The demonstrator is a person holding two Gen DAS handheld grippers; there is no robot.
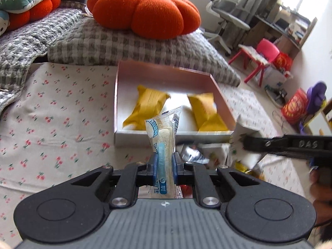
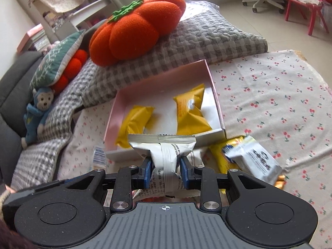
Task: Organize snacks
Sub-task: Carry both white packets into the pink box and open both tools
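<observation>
Blue-padded left tongs (image 1: 164, 164) clamp a clear blue-printed snack packet (image 1: 162, 132) upright, short of the pink box (image 1: 166, 67). Right tongs (image 2: 165, 169) grip a silver-white packet (image 2: 164, 148) at the box's near wall. Only the right view shows loose packets (image 2: 252, 158) beside the box. Two yellow packets (image 2: 187, 112) lie inside, white floor bare between them.

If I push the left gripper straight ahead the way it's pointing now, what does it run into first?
Probably the near wall of the pink box. The left gripper, shut on the white-and-blue snack packet, points right at it, though depth is unclear and it may clear the rim.
</observation>
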